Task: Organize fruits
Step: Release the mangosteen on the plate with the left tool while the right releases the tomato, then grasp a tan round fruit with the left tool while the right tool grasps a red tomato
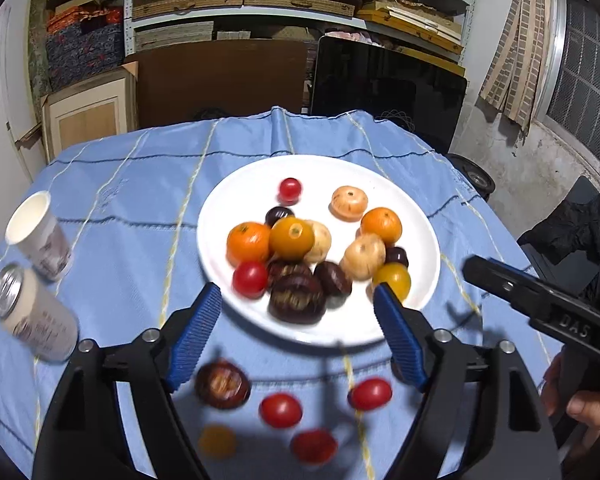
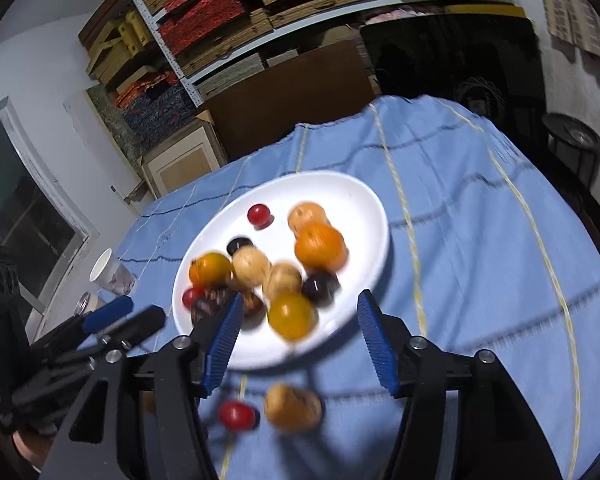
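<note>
Fruit (image 2: 292, 408) below the plate (image 2: 352, 196) is badly blurred.

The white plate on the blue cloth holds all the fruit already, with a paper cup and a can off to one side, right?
Not all of it. The white plate holds most, but the left wrist view shows a dark fruit and red tomatoes lying loose on the blue cloth in front of it. The paper cup and can do stand off to one side.
</note>
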`<state>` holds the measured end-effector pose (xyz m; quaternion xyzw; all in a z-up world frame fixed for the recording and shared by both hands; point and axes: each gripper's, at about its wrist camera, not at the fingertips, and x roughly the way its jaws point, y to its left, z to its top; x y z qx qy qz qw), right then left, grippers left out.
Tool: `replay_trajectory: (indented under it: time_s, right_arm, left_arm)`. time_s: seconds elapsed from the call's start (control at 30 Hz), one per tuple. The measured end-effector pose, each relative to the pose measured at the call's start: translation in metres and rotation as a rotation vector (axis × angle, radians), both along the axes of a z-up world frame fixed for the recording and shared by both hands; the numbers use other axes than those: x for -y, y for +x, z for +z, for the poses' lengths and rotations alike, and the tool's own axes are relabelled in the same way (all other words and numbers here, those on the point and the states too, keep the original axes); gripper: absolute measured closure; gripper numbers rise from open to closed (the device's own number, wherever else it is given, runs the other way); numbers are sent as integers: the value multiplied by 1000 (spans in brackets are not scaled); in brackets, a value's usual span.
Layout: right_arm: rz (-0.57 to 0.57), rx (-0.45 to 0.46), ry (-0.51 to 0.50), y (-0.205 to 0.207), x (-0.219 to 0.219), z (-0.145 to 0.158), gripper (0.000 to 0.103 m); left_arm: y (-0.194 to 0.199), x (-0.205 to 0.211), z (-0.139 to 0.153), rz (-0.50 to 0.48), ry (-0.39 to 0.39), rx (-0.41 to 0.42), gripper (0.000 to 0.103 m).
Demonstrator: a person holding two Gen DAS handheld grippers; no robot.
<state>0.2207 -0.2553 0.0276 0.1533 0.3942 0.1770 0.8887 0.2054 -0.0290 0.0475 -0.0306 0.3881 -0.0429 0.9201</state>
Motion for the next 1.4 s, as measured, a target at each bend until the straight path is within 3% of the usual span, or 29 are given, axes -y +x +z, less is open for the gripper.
replay_trajectory:
  time_s: [0.4,0.47,0.53,0.73,0.9,1.03,1.1,1.2,1.4]
  right_arm:
    - [-5,-53,41,-73,13,-28,40]
    - [4,-53,26,-83,8,-32,32]
    - [22,-49,13,-88,3,-34,31]
    - [72,-61,3,-98,-10,-40,31]
    - [91,-12,-21,-107,-17,-38,31]
    - [136,-4,-40,-107,-28,-35,31]
    - [158,1,-61,-108,-35,-34,31]
    - [196,3,-80,-109,-45,-33,31]
    - [300,25,-203,-109,-89,-34,31]
  left_arm:
    - [-92,-32,-24,46,14,-41,24]
    - [-101,-36,-30,47,12,-56,23]
    - [-110,-38,-37,43,17,-72,23]
    - [-113,-42,-48,38,42,-93,23]
    - [-100,-55,-53,45,45,-111,24]
    - [-84,-54,-65,29,46,-147,43]
    - [-79,-54,-71,34,41,-156,63]
    - [-76,-57,-74,47,22,-146,79]
    - [-77,-62,-76,37,-3,-136,78]
